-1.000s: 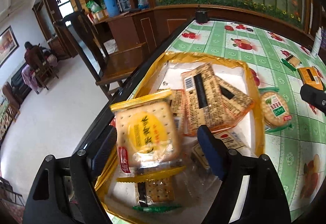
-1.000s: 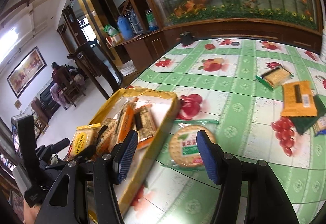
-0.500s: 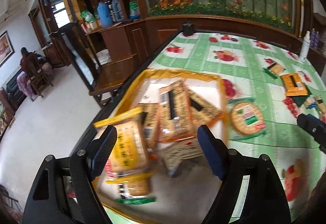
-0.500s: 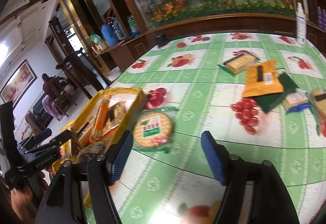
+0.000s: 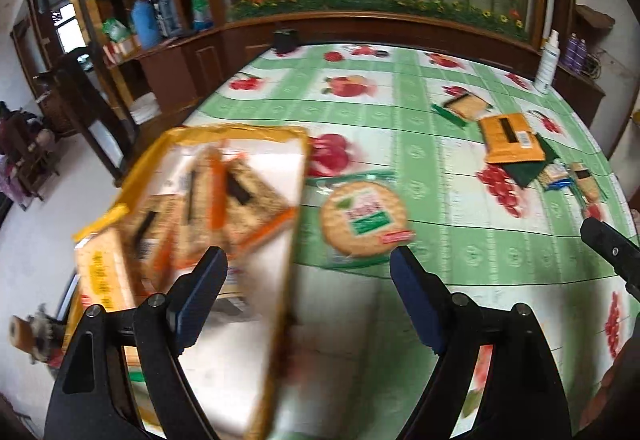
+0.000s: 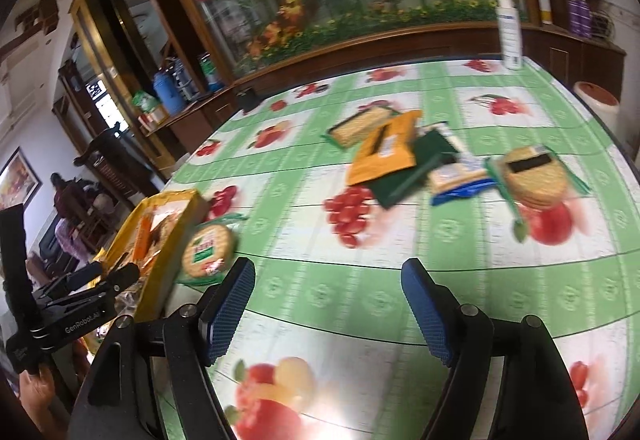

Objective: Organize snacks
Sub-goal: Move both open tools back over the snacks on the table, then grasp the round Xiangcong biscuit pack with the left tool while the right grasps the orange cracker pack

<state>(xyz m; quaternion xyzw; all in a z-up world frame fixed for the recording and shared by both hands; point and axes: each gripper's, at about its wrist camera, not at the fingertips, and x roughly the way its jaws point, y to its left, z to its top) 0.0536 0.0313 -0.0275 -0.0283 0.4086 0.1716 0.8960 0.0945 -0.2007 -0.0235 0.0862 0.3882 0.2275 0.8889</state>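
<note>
Snack packets [image 5: 208,208] are lying piled in the yellow tray [image 5: 236,132] at the tabletop's [image 6: 400,252] left edge, with a round cracker pack [image 5: 364,218] just beside its right wall. Your left gripper [image 5: 308,300] and right gripper [image 6: 328,308] are hovering with jaws apart, gripping nothing. More packets [image 6: 404,156], blurred, are apparently overlapping farther across.

My left gripper [image 5: 308,272] has matt black plastic arms and blue pads [image 5: 202,282] with a fine ribbed texture; my right gripper [image 6: 330,288] is built the same. The tablecloth [image 6: 400,252] looks like smooth, glossy vinyl printed with fruit on green and white checks. The yellow tray [image 5: 236,132] looks like thin glossy card or plastic. The round biscuit pack [image 5: 364,218] wears shiny clear film. The orange packet [image 6: 384,154] looks matt. The cabinet [image 5: 192,68] behind is polished dark wood.
</note>
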